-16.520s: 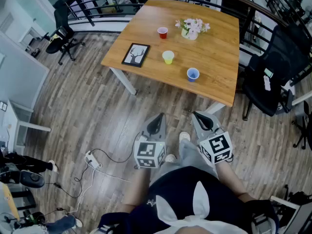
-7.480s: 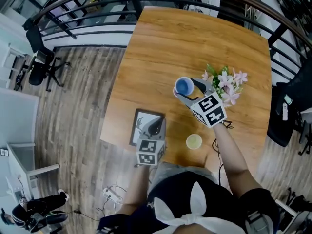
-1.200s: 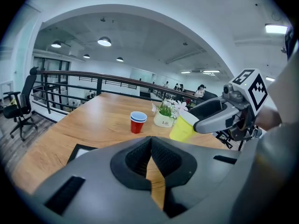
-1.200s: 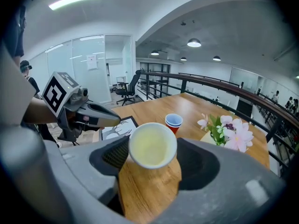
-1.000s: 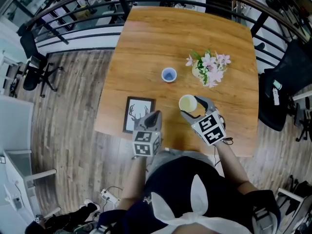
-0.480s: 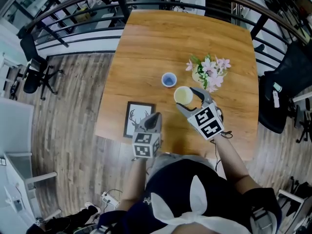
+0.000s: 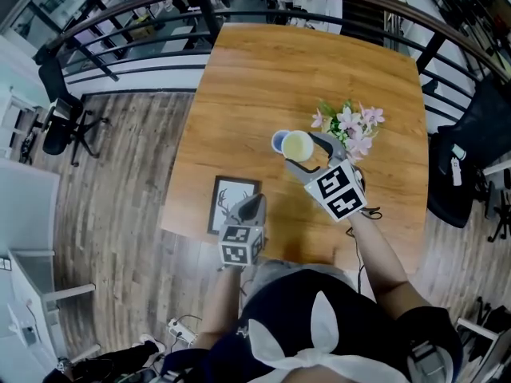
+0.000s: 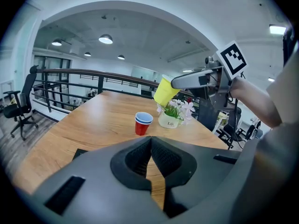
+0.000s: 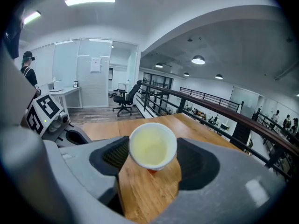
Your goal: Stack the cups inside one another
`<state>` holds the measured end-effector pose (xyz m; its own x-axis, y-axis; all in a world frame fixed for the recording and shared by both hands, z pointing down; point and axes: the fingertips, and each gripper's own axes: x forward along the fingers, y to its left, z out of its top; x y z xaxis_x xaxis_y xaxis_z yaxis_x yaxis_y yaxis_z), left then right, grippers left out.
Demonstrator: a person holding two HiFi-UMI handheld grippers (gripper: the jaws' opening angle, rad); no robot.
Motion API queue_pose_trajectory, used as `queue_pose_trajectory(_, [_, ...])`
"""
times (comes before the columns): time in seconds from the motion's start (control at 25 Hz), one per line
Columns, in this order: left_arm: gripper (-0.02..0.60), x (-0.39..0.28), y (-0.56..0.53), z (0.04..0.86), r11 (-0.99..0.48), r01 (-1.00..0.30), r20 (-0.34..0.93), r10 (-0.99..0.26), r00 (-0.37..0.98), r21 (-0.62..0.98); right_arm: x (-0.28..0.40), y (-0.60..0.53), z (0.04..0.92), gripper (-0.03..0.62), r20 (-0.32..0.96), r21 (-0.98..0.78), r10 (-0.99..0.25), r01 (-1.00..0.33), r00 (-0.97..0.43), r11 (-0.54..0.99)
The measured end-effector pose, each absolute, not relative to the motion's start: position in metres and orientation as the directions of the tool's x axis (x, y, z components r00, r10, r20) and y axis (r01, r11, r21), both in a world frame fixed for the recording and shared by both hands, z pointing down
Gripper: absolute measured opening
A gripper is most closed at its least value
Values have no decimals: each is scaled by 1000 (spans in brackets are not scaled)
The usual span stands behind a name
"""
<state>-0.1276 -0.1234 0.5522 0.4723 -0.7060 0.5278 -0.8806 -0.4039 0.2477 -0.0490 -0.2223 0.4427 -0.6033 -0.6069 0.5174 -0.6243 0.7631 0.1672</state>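
Open-plan office.
- Black swivel chairs on wood-plank floor.
- Black metal railing with wooden handrail along floor edge.
- Glass partition walls, white desk beside them.
- Round ceiling downlights, strip light.
- Large wooden table near railing.

The head camera looked steeply down on the table from above both claws. Each gripper camera rode close behind its jaws, facing along them; head and left gripper views shared the right gripper and yellow cup.
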Motion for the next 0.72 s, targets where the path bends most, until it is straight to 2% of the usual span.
queue_pose_trajectory(0.72, [18, -134, -144, 565, -390, -880, 547, -691, 474, 270, -61, -263, 452, 319, 529, 158, -601, -626, -599, 764])
